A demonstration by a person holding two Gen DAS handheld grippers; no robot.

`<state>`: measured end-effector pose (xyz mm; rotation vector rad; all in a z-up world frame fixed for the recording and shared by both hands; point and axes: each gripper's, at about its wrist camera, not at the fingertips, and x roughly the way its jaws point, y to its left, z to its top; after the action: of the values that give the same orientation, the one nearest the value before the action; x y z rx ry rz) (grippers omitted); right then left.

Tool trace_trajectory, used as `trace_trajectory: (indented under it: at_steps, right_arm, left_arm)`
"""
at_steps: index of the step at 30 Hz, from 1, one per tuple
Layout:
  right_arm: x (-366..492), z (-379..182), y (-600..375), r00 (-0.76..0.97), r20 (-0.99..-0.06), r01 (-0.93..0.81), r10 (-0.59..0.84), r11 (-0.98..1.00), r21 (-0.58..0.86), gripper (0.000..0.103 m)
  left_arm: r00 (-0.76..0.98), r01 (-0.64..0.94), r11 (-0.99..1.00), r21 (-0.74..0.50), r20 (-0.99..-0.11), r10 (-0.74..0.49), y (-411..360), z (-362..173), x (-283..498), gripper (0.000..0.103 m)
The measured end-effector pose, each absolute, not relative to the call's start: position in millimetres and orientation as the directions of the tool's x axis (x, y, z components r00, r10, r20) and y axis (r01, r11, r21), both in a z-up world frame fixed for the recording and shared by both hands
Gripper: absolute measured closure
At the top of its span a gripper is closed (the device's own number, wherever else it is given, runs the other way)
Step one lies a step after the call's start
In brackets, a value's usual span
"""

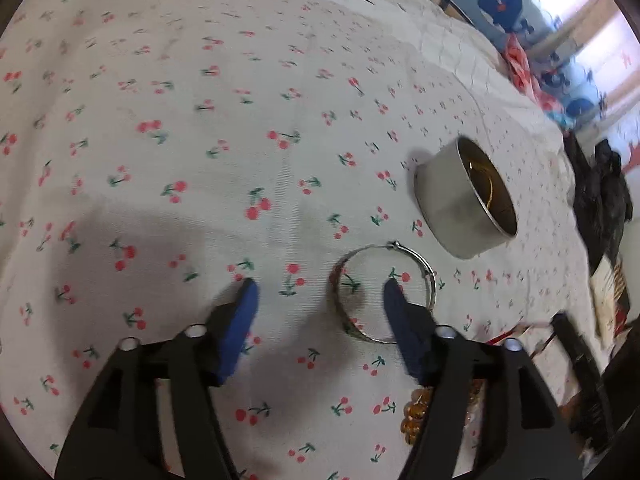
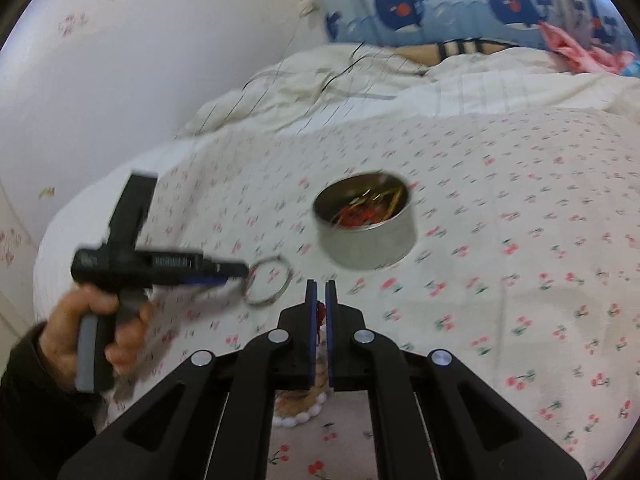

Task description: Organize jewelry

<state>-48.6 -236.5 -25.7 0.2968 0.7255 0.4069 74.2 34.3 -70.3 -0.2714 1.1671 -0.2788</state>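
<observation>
A round metal tin (image 1: 466, 204) with jewelry inside stands on the cherry-print bedspread; it also shows in the right wrist view (image 2: 366, 222). Silver bangles (image 1: 354, 280) lie on the cloth in front of it, and in the right wrist view (image 2: 268, 280). My left gripper (image 1: 320, 296) is open, its right finger (image 1: 400, 312) over the bangles' ring. My right gripper (image 2: 320, 292) is shut on a beaded piece (image 2: 320, 310) with red and white beads that hangs between and below the fingers. Amber beads (image 1: 416, 416) lie under the left gripper's right side.
A rumpled cream quilt (image 2: 360, 88) and a blue patterned pillow (image 2: 460, 4) lie at the far side of the bed. A wall (image 2: 120, 60) is at the left. A black cloth (image 1: 600, 196) and dark objects sit at the bed's right edge.
</observation>
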Motion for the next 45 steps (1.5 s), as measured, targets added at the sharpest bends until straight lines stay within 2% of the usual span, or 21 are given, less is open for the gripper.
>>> trace_trajectory:
  at_steps: [3, 5, 6, 7, 8, 9, 10, 13, 14, 15, 16, 17, 19, 24, 27, 33, 37, 39, 41, 43, 45]
  right_arm:
    - [-39, -36, -241, 0.643, -0.66, -0.189, 0.388, 0.916, 0.354, 0.098]
    - [-33, -47, -244, 0.607, -0.71, -0.144, 0.357, 0.928, 0.344, 0.093]
    - [-32, -50, -245, 0.597, -0.718, -0.13, 0.358, 0.926, 0.353, 0.065]
    - [-31, -53, -247, 0.586, -0.721, -0.115, 0.369, 0.919, 0.378, 0.047]
    - [-32, -53, -247, 0.596, -0.715, -0.107, 0.365, 0.919, 0.38, 0.036]
    - [-32, -52, -246, 0.595, -0.719, -0.108, 0.358, 0.923, 0.37, 0.036]
    - [-31, -53, -243, 0.582, -0.733, -0.119, 0.352, 0.929, 0.352, 0.036]
    - [-29, -68, -229, 0.534, -0.767, -0.147, 0.356, 0.932, 0.331, 0.037]
    - [-29, -71, -223, 0.526, -0.775, -0.166, 0.351, 0.936, 0.311, 0.047]
    - [-29, -71, -217, 0.528, -0.778, -0.187, 0.34, 0.94, 0.285, 0.065]
    - [-29, -69, -211, 0.526, -0.77, -0.218, 0.361, 0.932, 0.289, 0.077]
    - [-30, -66, -210, 0.527, -0.752, -0.239, 0.396, 0.918, 0.316, 0.1]
    - [-35, -56, -211, 0.558, -0.702, -0.271, 0.442, 0.897, 0.349, 0.1]
    - [-58, -7, -225, 0.641, -0.448, -0.417, 0.623, 0.773, 0.478, 0.1]
    - [-66, 7, -235, 0.658, -0.358, -0.456, 0.663, 0.729, 0.511, 0.1]
    - [-72, 26, -261, 0.645, -0.222, -0.503, 0.732, 0.624, 0.598, 0.1]
    - [-64, 19, -259, 0.681, -0.344, -0.421, 0.646, 0.73, 0.538, 0.1]
    - [-53, 3, -258, 0.699, -0.458, -0.317, 0.549, 0.812, 0.49, 0.1]
    - [-41, -16, -255, 0.68, -0.578, -0.232, 0.45, 0.881, 0.413, 0.1]
    - [-29, -38, -254, 0.625, -0.686, -0.147, 0.372, 0.919, 0.365, 0.1]
    - [-22, -54, -256, 0.584, -0.757, -0.078, 0.294, 0.948, 0.308, 0.096]
  left_arm:
    - [0.377, 0.141, 0.96, -0.244, -0.883, -0.28, 14, -72, 73, 0.032]
    - [0.387, 0.175, 0.963, -0.203, -0.885, -0.257, 5, -72, 71, 0.039]
    - [0.384, 0.194, 0.96, -0.2, -0.885, -0.262, 1, -71, 71, 0.057]
    - [0.38, 0.202, 0.957, -0.207, -0.884, -0.272, 0, -70, 72, 0.074]
    - [0.373, 0.208, 0.952, -0.224, -0.882, -0.289, 0, -69, 73, 0.079]
    - [0.372, 0.212, 0.95, -0.231, -0.88, -0.297, 1, -68, 74, 0.089]
    - [0.371, 0.214, 0.948, -0.235, -0.878, -0.302, 2, -68, 75, 0.093]
    - [0.373, 0.219, 0.944, -0.248, -0.872, -0.316, 2, -65, 74, 0.095]
    - [0.375, 0.225, 0.942, -0.25, -0.87, -0.32, 2, -64, 73, 0.096]
    - [0.376, 0.227, 0.94, -0.253, -0.868, -0.325, 2, -63, 72, 0.096]
    - [0.377, 0.226, 0.939, -0.26, -0.865, -0.33, 2, -62, 71, 0.096]
    - [0.38, 0.222, 0.938, -0.266, -0.863, -0.334, 3, -62, 71, 0.096]
    - [0.387, 0.214, 0.936, -0.278, -0.856, -0.343, 6, -60, 70, 0.096]
    - [0.397, 0.212, 0.927, -0.31, -0.839, -0.371, 9, -56, 72, 0.096]
    - [0.404, 0.219, 0.92, -0.324, -0.829, -0.388, 11, -52, 71, 0.1]
    - [0.408, 0.222, 0.915, -0.337, -0.821, -0.4, 13, -47, 69, 0.101]
    - [0.387, 0.183, 0.926, -0.33, -0.842, -0.376, 15, -57, 76, 0.1]
    - [0.378, 0.159, 0.926, -0.343, -0.845, -0.378, 17, -64, 79, 0.096]
    - [0.365, 0.15, 0.922, -0.357, -0.847, -0.388, 18, -70, 83, 0.085]
    - [0.348, 0.159, 0.907, -0.389, -0.838, -0.42, 15, -76, 84, 0.064]
    - [0.358, 0.19, 0.911, -0.365, -0.838, -0.411, 6, -76, 81, 0.055]
